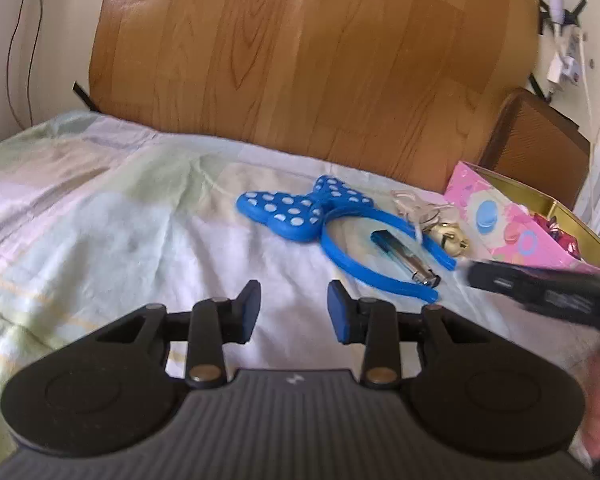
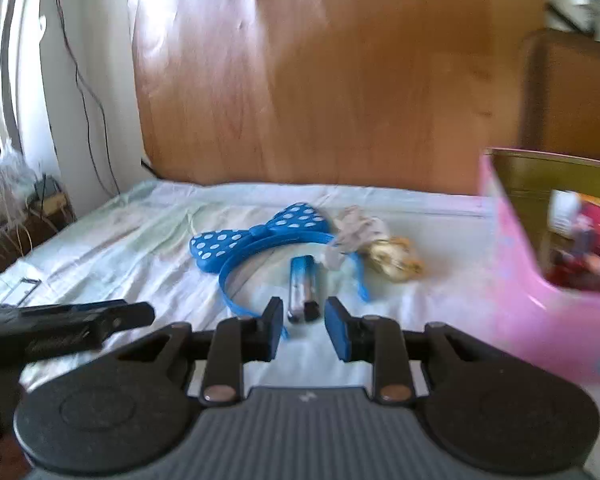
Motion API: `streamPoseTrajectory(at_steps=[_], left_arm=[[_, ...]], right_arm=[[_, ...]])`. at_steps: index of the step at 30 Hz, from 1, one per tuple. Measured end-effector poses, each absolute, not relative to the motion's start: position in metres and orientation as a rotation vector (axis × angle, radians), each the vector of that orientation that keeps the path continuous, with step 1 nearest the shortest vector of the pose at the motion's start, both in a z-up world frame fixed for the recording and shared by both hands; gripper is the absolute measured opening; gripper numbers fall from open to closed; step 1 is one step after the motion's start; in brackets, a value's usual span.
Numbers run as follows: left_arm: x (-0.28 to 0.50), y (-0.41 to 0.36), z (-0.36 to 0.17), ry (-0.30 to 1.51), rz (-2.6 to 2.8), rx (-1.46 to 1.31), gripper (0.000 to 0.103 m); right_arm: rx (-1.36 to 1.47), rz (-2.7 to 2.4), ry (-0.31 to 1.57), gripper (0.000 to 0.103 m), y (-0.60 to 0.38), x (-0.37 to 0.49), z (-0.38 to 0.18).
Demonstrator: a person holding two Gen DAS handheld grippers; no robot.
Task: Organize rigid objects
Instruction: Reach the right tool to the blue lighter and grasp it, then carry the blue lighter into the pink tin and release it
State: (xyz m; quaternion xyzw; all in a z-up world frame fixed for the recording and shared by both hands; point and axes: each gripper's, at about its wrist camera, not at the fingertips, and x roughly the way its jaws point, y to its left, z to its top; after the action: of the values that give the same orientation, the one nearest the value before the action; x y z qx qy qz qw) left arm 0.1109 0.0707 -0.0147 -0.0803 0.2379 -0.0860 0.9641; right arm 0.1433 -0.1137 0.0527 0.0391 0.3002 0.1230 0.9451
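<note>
While right fingers [image 2: 302,330] hang spread before lighter [image 2: 303,288] inside headband [image 2: 236,280] on bed, pick-up step in hand; next: straddle lighter, pinch, carry to pink box [image 2: 540,320]; left fingers [image 1: 294,312] spread, idle

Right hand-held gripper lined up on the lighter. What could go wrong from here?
1. The lighter lies inside the blue headband arc; the open right hand-held gripper may snag the band.
2. The keys with bell rest against the headband and could be dragged.
3. The bedsheet is soft; the lighter may sink or slip.
</note>
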Motion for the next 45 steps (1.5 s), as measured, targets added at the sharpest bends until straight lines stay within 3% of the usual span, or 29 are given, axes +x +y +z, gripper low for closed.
streamPoseTrajectory(at_steps=[9, 21, 26, 37, 45], left_arm=[[0.111, 0.071, -0.016, 0.471, -0.191, -0.150, 0.040], [0.106, 0.062, -0.013, 0.491, -0.234, -0.132, 0.045], [0.104, 0.036, -0.007, 0.658, -0.467, -0.326, 0.045], [0.117, -0.032, -0.013, 0.931, -0.718, -0.498, 0.046], [0.114, -0.042, -0.014, 0.951, -0.684, -0.464, 0.046]], right_arm=[[0.018, 0.232, 0.725, 0.024, -0.096, 0.190, 0.031], [0.376, 0.248, 0.732, 0.024, -0.191, 0.078, 0.042], [0.449, 0.250, 0.648, 0.023, -0.204, 0.041, 0.051], [0.428, 0.224, 0.630, 0.019, -0.217, 0.026, 0.043], [0.070, 0.253, 0.684, 0.018, -0.193, 0.020, 0.042]])
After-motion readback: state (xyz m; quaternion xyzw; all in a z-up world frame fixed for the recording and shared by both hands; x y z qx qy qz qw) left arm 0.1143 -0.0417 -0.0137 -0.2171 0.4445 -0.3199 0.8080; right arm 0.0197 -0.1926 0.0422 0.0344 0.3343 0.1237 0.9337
